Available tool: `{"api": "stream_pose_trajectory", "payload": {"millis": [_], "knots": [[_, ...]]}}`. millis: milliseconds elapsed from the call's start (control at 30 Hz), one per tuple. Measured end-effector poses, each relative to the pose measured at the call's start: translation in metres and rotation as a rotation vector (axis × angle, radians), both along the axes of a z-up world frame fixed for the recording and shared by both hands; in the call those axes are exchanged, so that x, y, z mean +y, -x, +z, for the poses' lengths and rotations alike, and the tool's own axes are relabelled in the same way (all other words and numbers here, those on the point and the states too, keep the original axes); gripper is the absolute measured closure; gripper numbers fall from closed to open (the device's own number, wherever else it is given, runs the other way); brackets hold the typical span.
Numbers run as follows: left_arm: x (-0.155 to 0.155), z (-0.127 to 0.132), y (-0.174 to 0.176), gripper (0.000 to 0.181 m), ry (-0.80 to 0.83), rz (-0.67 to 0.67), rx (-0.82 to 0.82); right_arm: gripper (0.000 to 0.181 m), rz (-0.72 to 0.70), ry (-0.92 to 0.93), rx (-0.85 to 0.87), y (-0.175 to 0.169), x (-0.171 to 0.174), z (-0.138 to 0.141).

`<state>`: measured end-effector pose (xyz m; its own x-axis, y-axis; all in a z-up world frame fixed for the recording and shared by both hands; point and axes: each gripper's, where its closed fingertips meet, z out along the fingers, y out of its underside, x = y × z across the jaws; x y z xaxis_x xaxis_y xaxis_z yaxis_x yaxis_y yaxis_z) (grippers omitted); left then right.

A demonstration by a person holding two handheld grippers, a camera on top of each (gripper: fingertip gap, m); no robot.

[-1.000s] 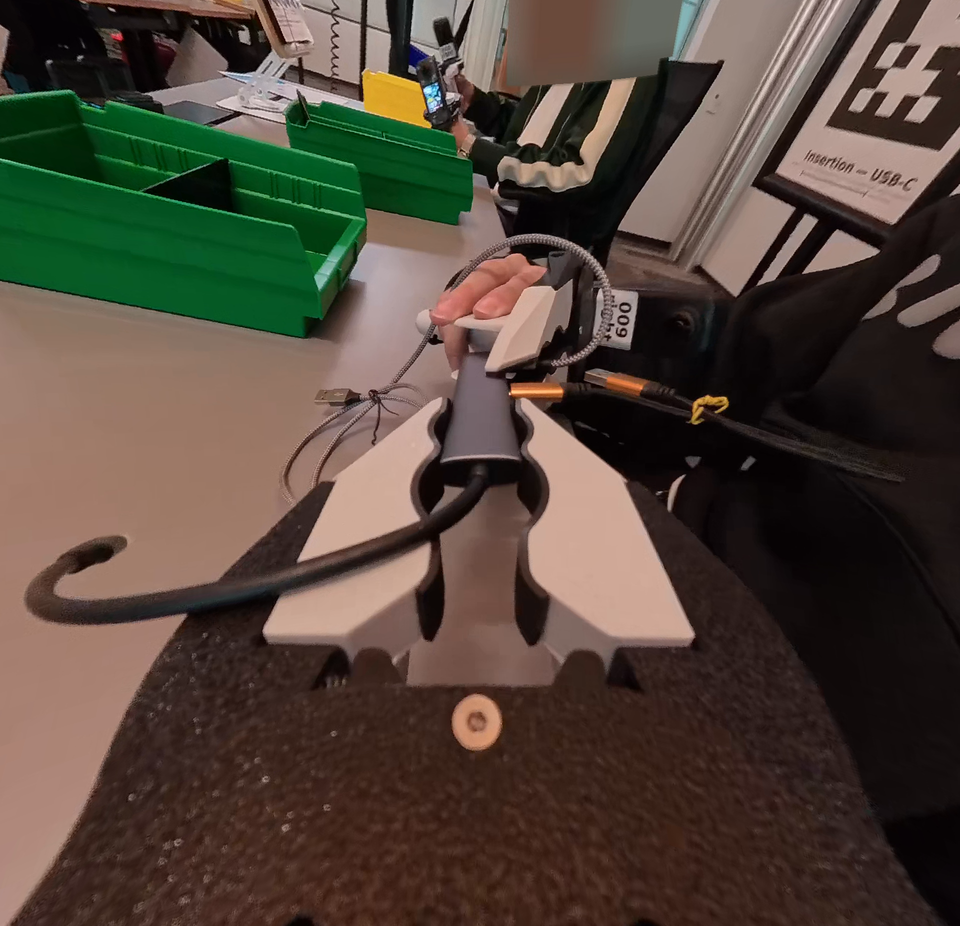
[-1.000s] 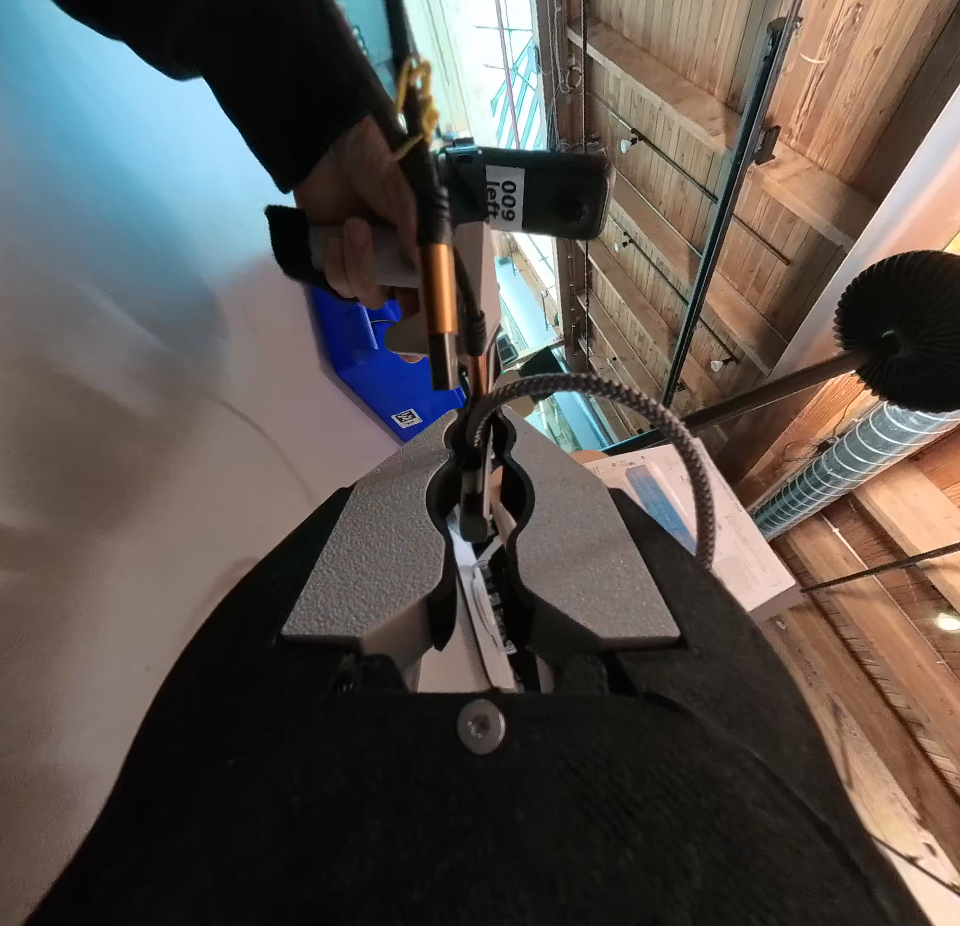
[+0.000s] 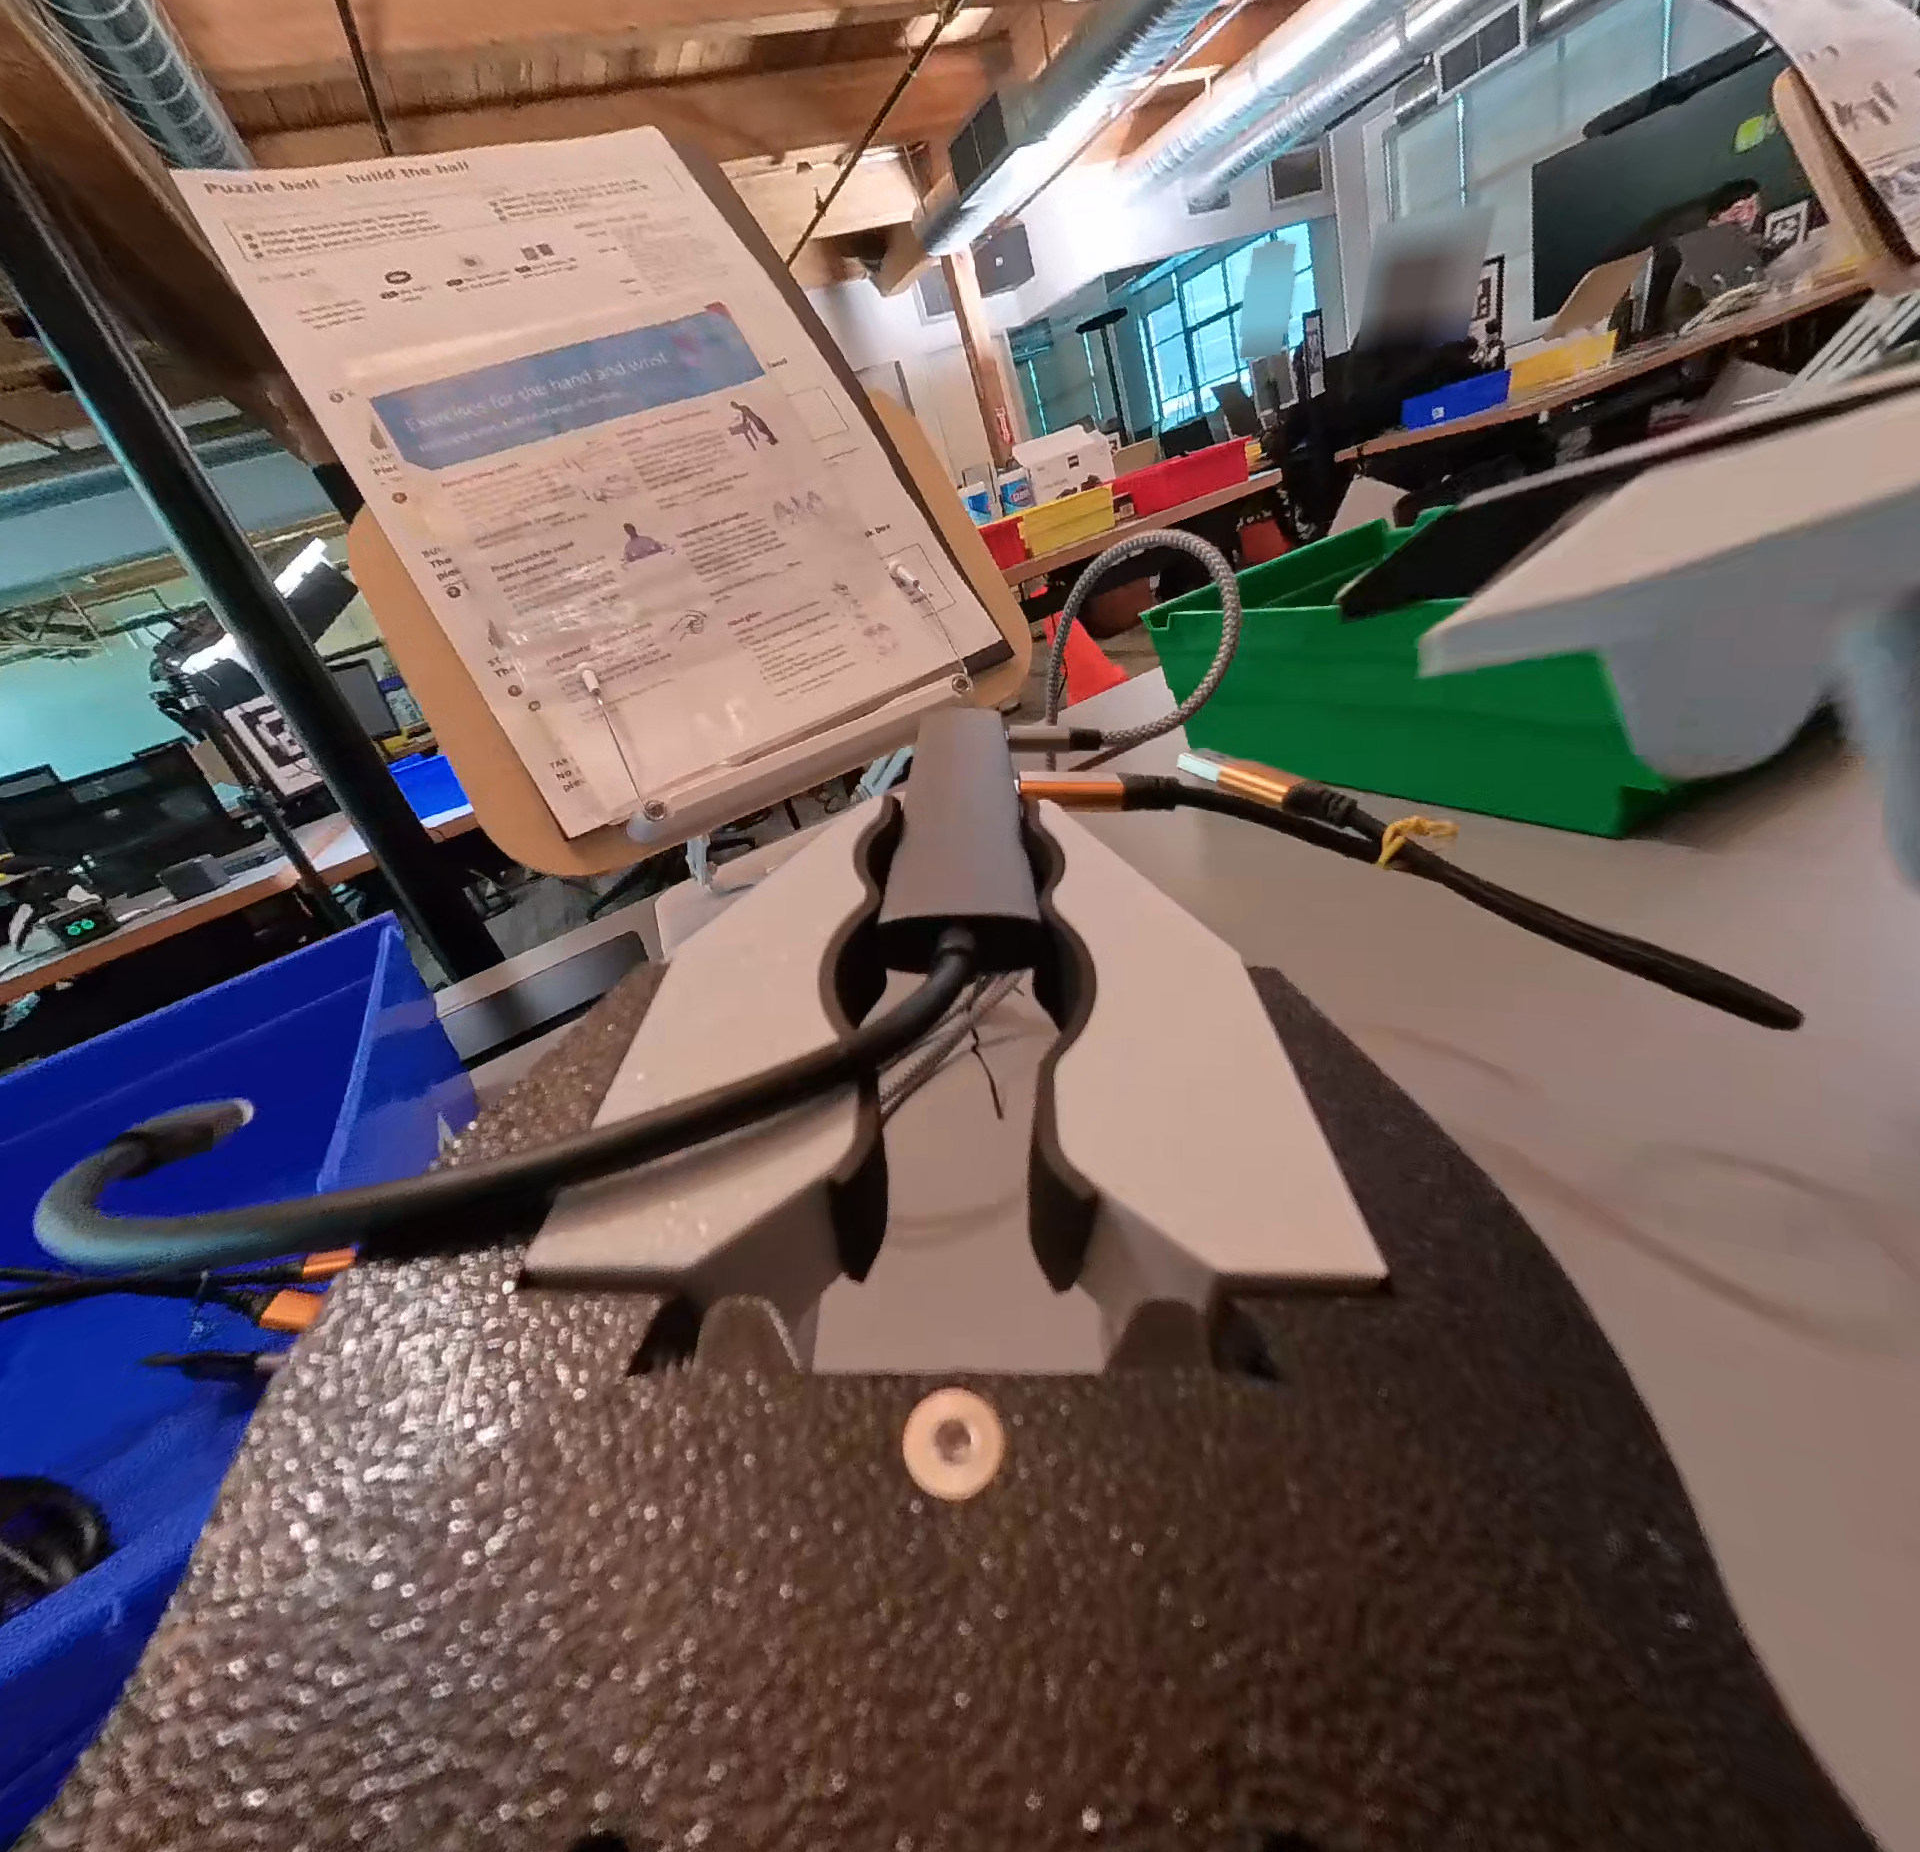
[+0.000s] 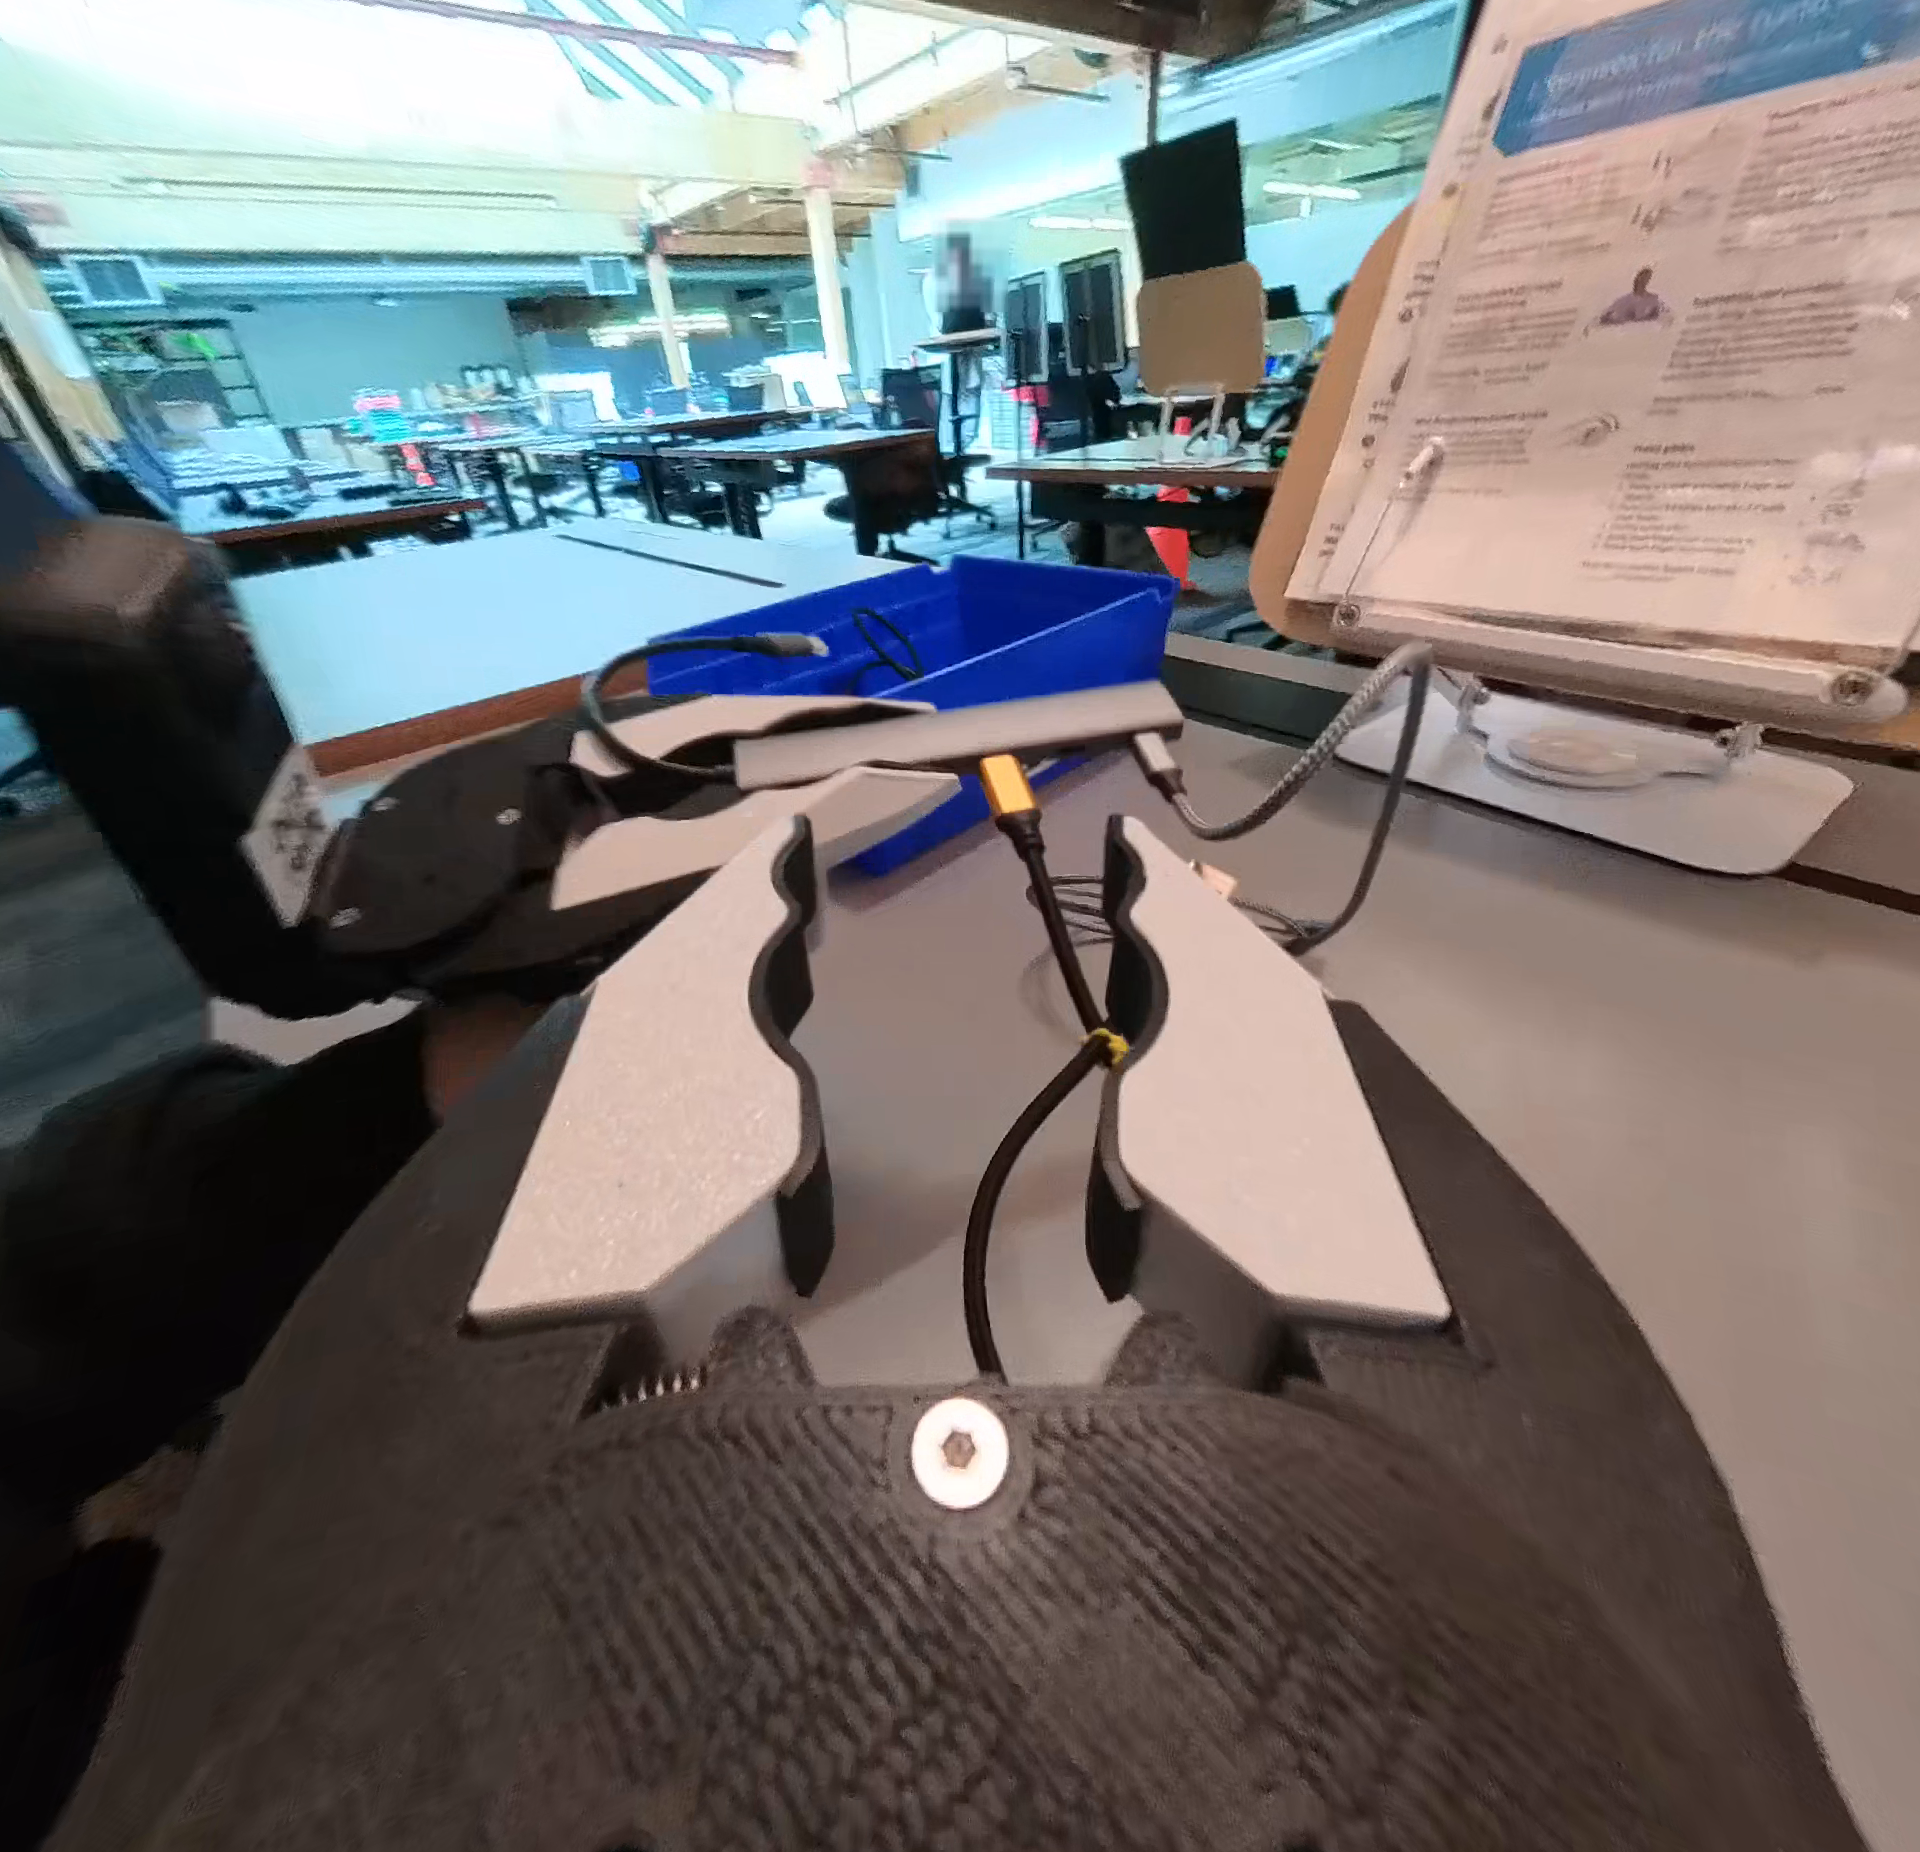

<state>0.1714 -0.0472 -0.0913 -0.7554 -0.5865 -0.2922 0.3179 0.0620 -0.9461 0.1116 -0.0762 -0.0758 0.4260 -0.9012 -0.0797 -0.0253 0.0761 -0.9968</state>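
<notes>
While left gripper [image 3: 961,857] clamps the slim dark-grey metal hub [image 3: 966,826], right gripper [image 4: 961,857] gapes empty around its orange-tipped black cable [image 4: 1044,903].

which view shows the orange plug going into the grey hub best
The right wrist view: the orange plug sits side-on, seated in the grey hub. The left wrist view shows it only small, beside the hub.

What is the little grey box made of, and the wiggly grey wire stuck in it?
The little grey box, shut in the left tool, looks like matte metal, maybe aluminium: smooth, even sheen, crisp edges. It could be plastic. The wiggly grey wire looks wrapped in woven fabric: a speckled criss-cross pattern covers it.
</notes>
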Motion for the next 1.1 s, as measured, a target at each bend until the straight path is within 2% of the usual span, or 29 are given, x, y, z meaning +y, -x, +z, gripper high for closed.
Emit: {"api": "stream_pose_trajectory", "payload": {"millis": [167, 233, 300, 367, 600, 733, 833, 1100], "knots": [[0.005, -0.011, -0.001, 0.161, 0.044, -0.080, 0.101, 0.132, -0.009, -0.009, 0.039, -0.032, 0.014, -0.018], [0.013, -0.010, -0.007, 0.161, 0.071, -0.069, 0.115, 0.136, -0.023, -0.002, 0.078, -0.042, 0.014, -0.029], [0.016, -0.009, -0.008, 0.161, 0.102, -0.089, 0.137, 0.146, -0.009, -0.029, 0.070, -0.047, 0.019, -0.031], [0.014, -0.010, -0.008, 0.161, 0.106, -0.107, 0.153, 0.148, -0.021, -0.061, 0.041, -0.052, 0.021, -0.029], [0.010, -0.007, -0.005, 0.161, 0.132, -0.141, 0.167, 0.165, -0.061, -0.039, -0.095, -0.050, 0.018, -0.019], [0.007, -0.006, -0.001, 0.161, 0.126, -0.159, 0.155, 0.163, -0.044, -0.012, -0.088, -0.050, 0.023, -0.025], [0.004, -0.006, 0.003, 0.161, 0.127, -0.182, 0.160, 0.170, -0.059, -0.053, -0.122, -0.048, 0.019, -0.021], [0.000, -0.009, 0.003, 0.161, 0.117, -0.201, 0.181, 0.170, -0.072, -0.101, -0.136, -0.047, 0.016, -0.024]]}}
